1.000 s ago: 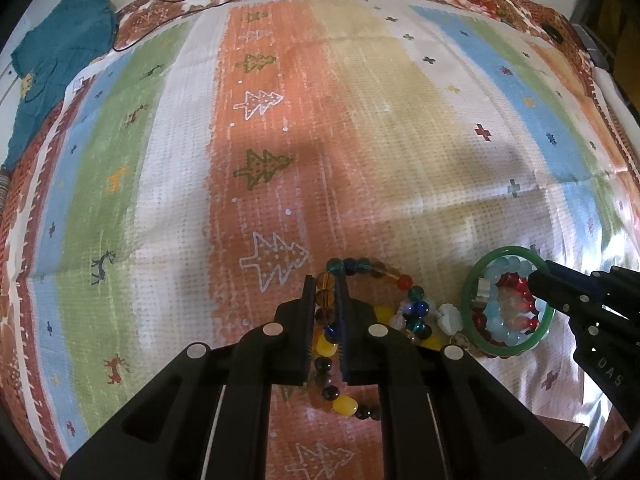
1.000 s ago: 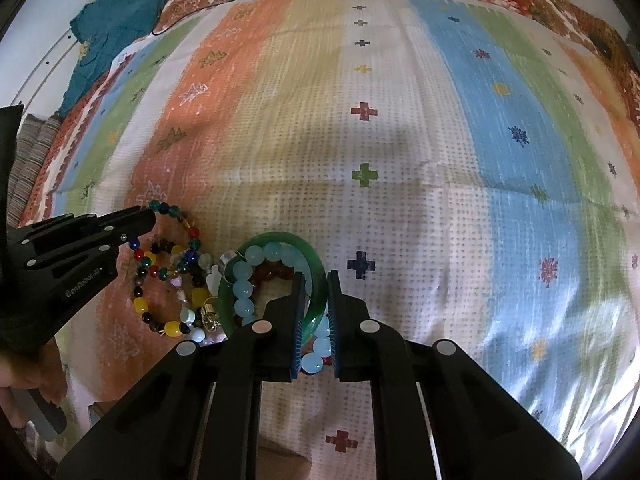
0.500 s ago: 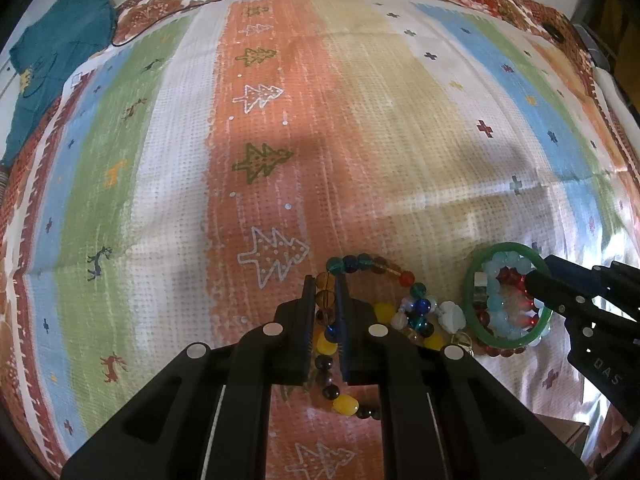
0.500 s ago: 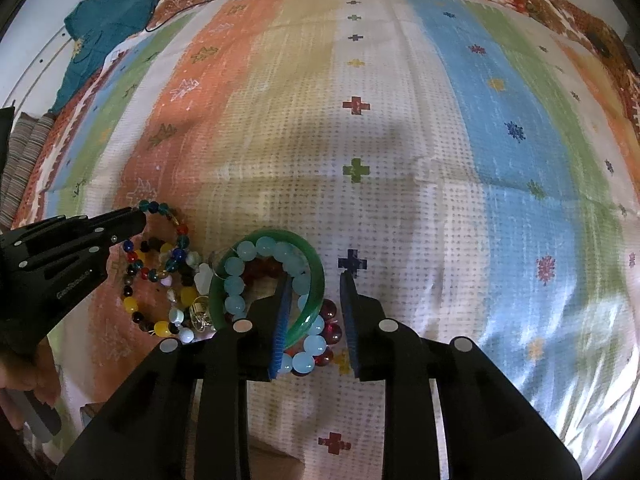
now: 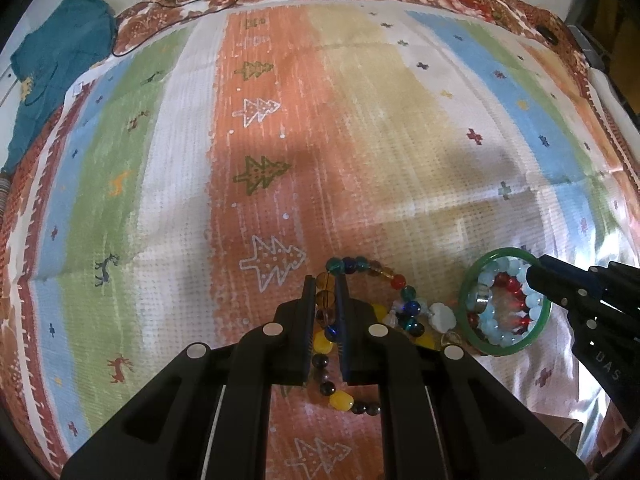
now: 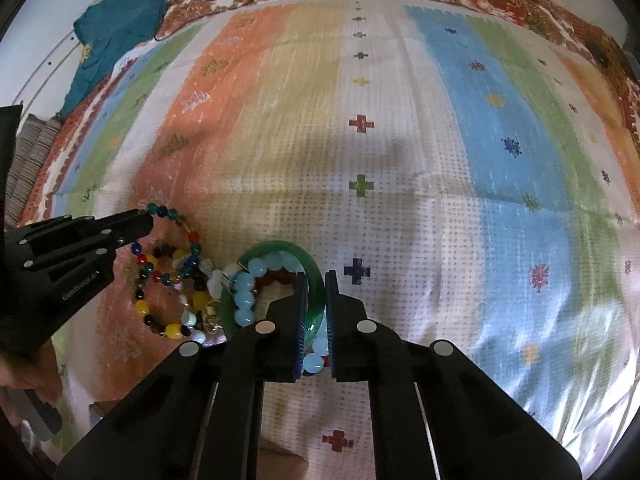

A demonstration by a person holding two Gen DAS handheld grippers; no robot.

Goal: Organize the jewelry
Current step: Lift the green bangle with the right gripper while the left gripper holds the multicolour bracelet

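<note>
We find the right gripper (image 6: 316, 300) has just closed its jaws (they stood apart half a second ago) and now pinches the rim of the green bangle (image 6: 316, 280), with pale blue beads (image 6: 244, 300) lying inside the ring. The left gripper (image 5: 325, 312) remains clamped on the multicoloured bead strand (image 5: 360, 266) just beside it. We judge both pieces secured for separating from the pile. Everything rests on a striped woven bedspread (image 5: 360, 140); a teal garment (image 5: 52, 64) lies at its far left corner.
</note>
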